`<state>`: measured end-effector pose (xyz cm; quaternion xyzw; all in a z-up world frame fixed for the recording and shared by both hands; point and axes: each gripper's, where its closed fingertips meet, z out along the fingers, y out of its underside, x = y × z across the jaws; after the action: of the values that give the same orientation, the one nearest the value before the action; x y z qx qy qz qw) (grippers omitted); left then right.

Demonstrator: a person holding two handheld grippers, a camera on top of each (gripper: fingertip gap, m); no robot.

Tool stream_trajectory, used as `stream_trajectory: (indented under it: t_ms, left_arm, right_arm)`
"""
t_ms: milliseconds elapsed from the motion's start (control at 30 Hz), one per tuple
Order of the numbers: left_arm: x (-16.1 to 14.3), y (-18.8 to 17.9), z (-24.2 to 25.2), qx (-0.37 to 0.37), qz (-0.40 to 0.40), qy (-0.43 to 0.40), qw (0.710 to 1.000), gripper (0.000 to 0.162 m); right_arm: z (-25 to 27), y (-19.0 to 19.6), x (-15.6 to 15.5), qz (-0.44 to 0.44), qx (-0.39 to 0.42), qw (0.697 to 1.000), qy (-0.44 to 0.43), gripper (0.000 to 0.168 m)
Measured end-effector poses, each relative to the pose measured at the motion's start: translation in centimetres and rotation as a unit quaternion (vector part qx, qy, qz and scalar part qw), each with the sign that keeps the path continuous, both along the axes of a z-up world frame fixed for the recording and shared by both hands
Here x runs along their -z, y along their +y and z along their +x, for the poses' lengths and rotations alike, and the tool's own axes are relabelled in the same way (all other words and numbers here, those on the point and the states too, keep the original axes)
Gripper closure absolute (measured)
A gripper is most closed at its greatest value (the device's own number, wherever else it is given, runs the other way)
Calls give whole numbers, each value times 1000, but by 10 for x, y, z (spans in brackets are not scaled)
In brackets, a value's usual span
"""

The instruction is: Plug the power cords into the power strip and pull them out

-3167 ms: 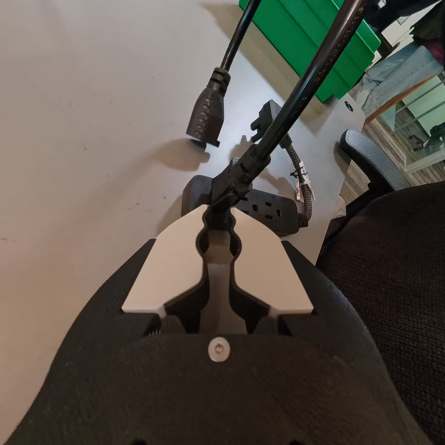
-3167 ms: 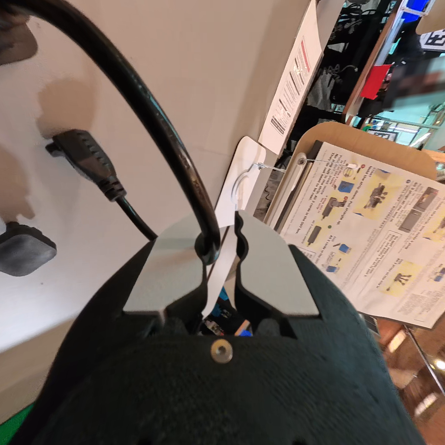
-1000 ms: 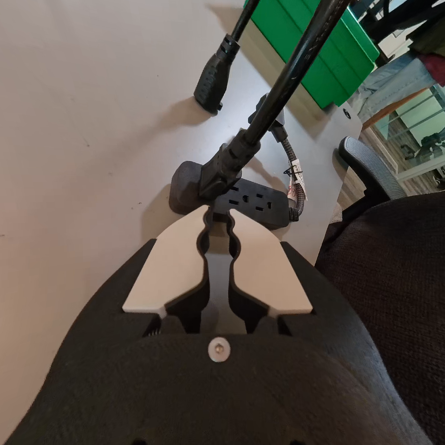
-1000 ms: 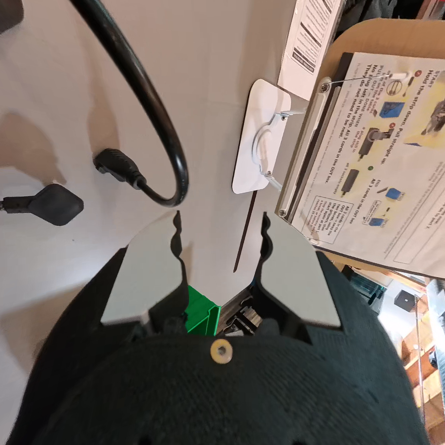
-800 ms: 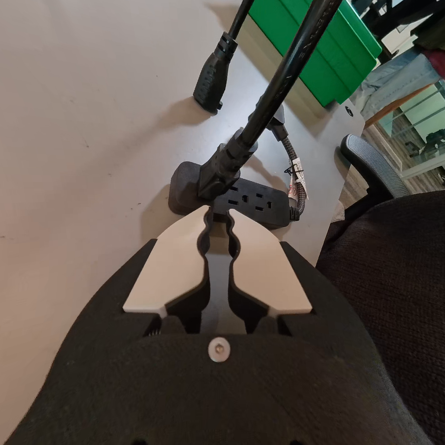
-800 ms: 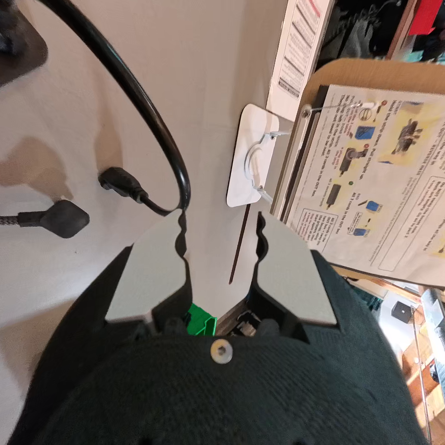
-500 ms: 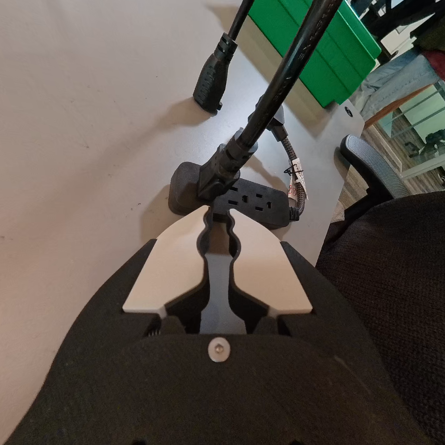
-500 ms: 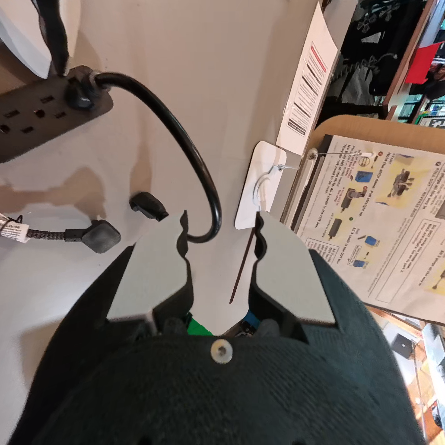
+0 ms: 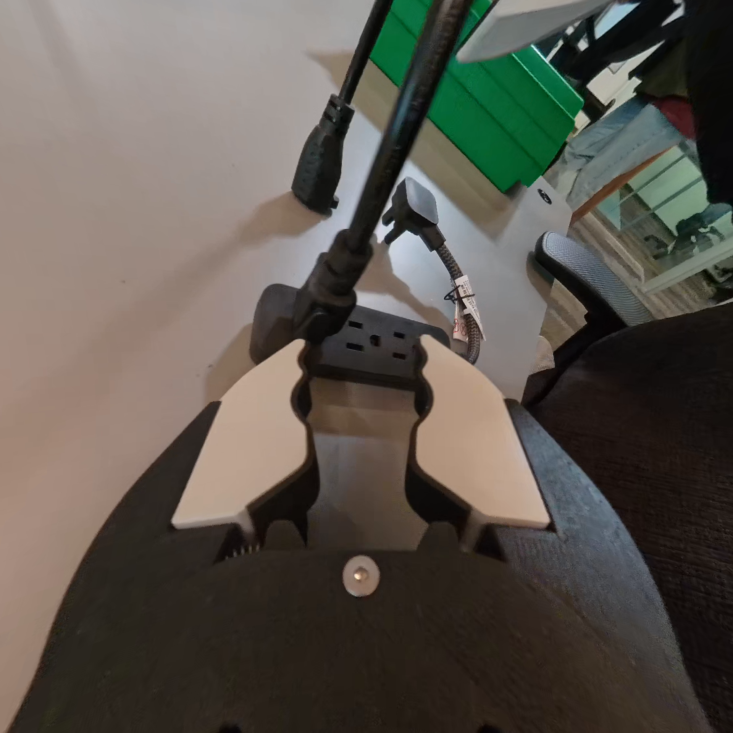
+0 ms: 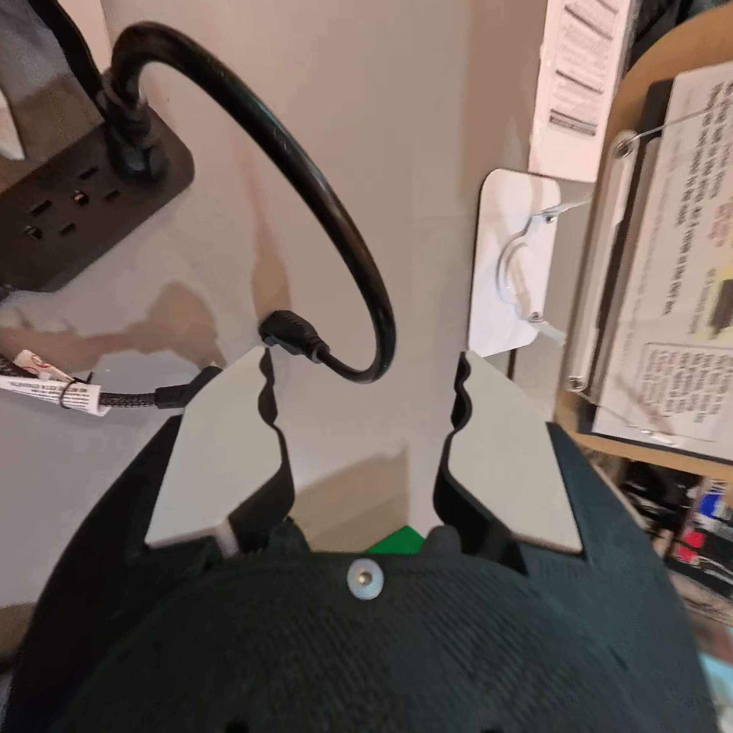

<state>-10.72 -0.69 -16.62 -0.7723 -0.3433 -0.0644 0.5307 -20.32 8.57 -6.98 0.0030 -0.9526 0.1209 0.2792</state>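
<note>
A black power strip (image 9: 373, 349) lies on the pale table; it also shows in the right wrist view (image 10: 79, 214). One black plug (image 9: 325, 305) sits in its end socket, and its thick cord (image 9: 388, 158) rises up and away. My left gripper (image 9: 363, 344) is open, its tips over the strip's near edge. My right gripper (image 10: 363, 355) is open and empty. It hovers over the table near the cord's loop (image 10: 337, 222) and a small black connector (image 10: 293, 333). A braided cord (image 10: 127, 396) with a flat plug (image 9: 416, 210) lies loose beside the strip.
A second black cord end (image 9: 317, 170) rests on the table beyond the strip. A green bin (image 9: 496, 119) stands at the back. A white plate with a clear hook (image 10: 511, 269) and a printed sheet on a board (image 10: 674, 238) are at the right. A chair armrest (image 9: 587, 277) is off the table's edge.
My left gripper's jaws have opened wide from nearly shut. My right gripper has swung toward the strip and opened a little wider. The flat plug now shows clear of the thick cord.
</note>
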Motion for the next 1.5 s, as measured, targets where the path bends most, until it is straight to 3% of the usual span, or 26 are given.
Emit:
stream_trajectory:
  t_ms: [33,167,333,400,533,567,867,933,1033,1267,1400,1500]
  left_arm:
    - [0,1,-1,-1,-5,9,1000,104]
    - [0,1,-2,-5,-21,27,999,99]
    - [-1,-1,-5,-14,-13,21,1000,100]
    - [-1,-2,-5,-16,-13,20,1000,100]
    - [0,-1,-5,-16,-15,20,1000,100]
    - [0,-1,-5,-15,-15,20,1000,101]
    - [2,0,-4,-11,-19,16,1000,101]
    - [2,0,-3,-9,-20,15,1000,101]
    - [3,1,-3,-7,-23,15,1000,101]
    - [4,1,-2,-6,-22,7,1000,101]
    - [4,0,-3,-10,-9,-9,1000,102]
    - [1,-7,-8,-27,1,-5,1000,102]
  right_arm:
    - [0,2,5,-9,7,1000,-13,77]
    - [-1,6,27,-47,35,996,-65,74]
    - [-3,6,66,-99,77,982,-139,86]
    - [-6,6,75,-117,81,979,-148,104]
    - [-28,11,65,-142,73,984,-85,161]
    - [-32,13,62,-138,72,985,-71,161]
    - [-67,41,39,16,43,990,130,159]
    - [-68,44,41,51,39,988,141,158]
    - [-62,44,52,77,43,989,121,140]
    - [-52,45,39,27,75,996,44,101]
    - [-37,32,9,-43,68,997,9,93]
    - [-18,7,-23,-74,15,997,18,91]
